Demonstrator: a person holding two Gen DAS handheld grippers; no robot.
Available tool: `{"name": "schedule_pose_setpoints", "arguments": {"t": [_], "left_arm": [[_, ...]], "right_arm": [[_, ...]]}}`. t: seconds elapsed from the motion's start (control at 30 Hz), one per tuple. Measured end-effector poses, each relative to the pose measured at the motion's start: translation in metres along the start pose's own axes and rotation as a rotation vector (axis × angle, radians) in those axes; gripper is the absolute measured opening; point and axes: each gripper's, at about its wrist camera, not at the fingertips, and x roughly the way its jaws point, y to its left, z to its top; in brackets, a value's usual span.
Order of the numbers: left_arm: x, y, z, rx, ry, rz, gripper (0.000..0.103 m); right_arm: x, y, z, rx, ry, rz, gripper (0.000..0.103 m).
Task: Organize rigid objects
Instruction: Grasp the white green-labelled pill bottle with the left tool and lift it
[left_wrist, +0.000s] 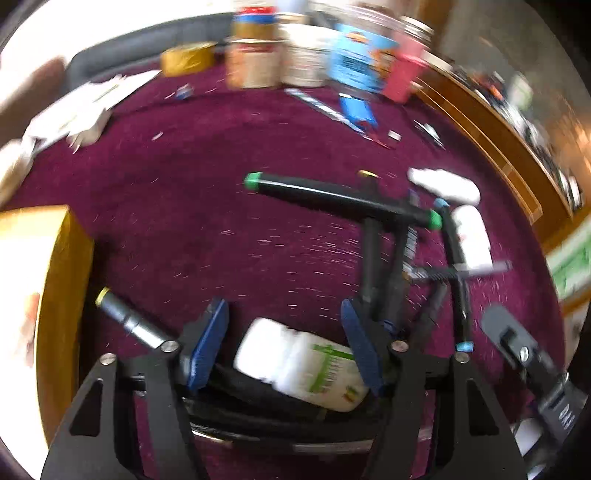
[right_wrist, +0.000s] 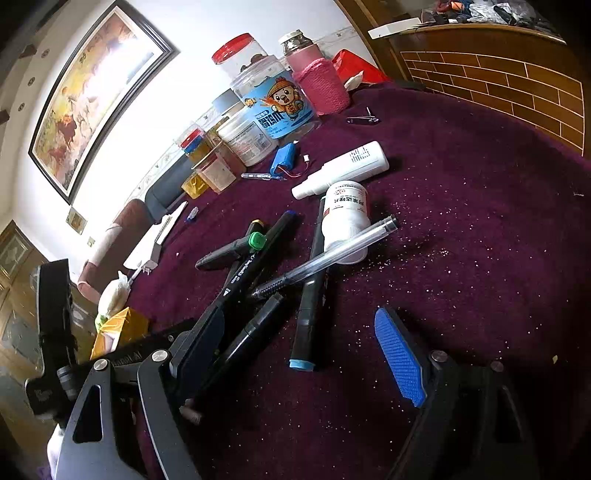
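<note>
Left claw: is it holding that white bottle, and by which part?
The white bottle lies sideways between the left claw's pads, by its labelled body. One pad meets the label; the other stands apart, so a firm hold cannot be told.

White bottle with green label (left_wrist: 301, 363): on its side, between left gripper pads, blurred; contact with pads cannot be told. 
Black markers (right_wrist: 258, 251): loose crossed pile on purple cloth; one green-capped (right_wrist: 256, 240), one blue-ended (right_wrist: 308, 321). 
Clear pen (right_wrist: 332, 254): lying across pile, resting against white pill bottle (right_wrist: 345, 218), which lies on its side. 
White spray bottle (right_wrist: 343, 168): on its side, just beyond pill bottle.
</note>
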Motion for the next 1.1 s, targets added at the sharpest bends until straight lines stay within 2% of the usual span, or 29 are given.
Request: {"name": "schedule_pose_setpoints", "arguments": {"t": [0.13, 0.3, 0.37, 0.5, 0.6, 0.67, 0.7, 0.73, 0.77, 0.8, 0.9, 1.1], "left_arm": [[-0.006, -0.008, -0.002, 0.023, -0.001, -0.031, 0.057], [-0.016, 0.007, -0.009, -0.076, 0.032, -0.051, 0.057], [-0.026, 0.011, -0.013, -0.101, 0.011, -0.042, 0.058], [-0.036, 0.009, -0.021, -0.078, -0.031, 0.012, 0.065], [-0.031, 0.002, -0.023, -0.067, -0.008, -0.007, 0.065], [-0.027, -0.008, -0.020, -0.023, -0.011, 0.017, 0.064], [-0.026, -0.012, -0.019, 0.003, -0.013, 0.020, 0.063], [-0.024, -0.015, -0.019, 0.026, -0.012, 0.018, 0.058], [-0.022, -0.017, -0.020, 0.044, -0.004, -0.001, 0.046], [-0.021, -0.018, -0.021, 0.053, 0.002, -0.009, 0.042], [-0.023, -0.019, -0.024, 0.096, -0.005, -0.004, 0.038], [-0.015, -0.020, -0.019, 0.103, 0.000, 0.017, 0.039]], "right_arm": [[0.000, 0.000, 0.000, 0.000, 0.001, 0.000, 0.080], [0.000, 0.000, 0.000, 0.000, 0.001, -0.001, 0.080], [0.000, 0.000, 0.000, -0.001, 0.001, -0.002, 0.080], [-0.001, 0.000, 0.000, 0.001, 0.001, 0.000, 0.080], [-0.001, 0.000, -0.001, 0.001, 0.001, 0.000, 0.080], [-0.001, 0.000, -0.001, -0.002, 0.001, -0.003, 0.080], [-0.001, -0.001, -0.001, -0.002, 0.001, -0.002, 0.080], [-0.001, -0.001, 0.000, -0.001, 0.001, -0.002, 0.080], [-0.001, -0.001, 0.000, 0.000, 0.001, -0.002, 0.080], [-0.001, -0.001, 0.000, 0.000, 0.001, -0.002, 0.080], [-0.001, -0.001, 0.000, -0.001, 0.001, -0.002, 0.080], [-0.001, 0.000, 0.000, -0.001, 0.001, -0.003, 0.080]]}}
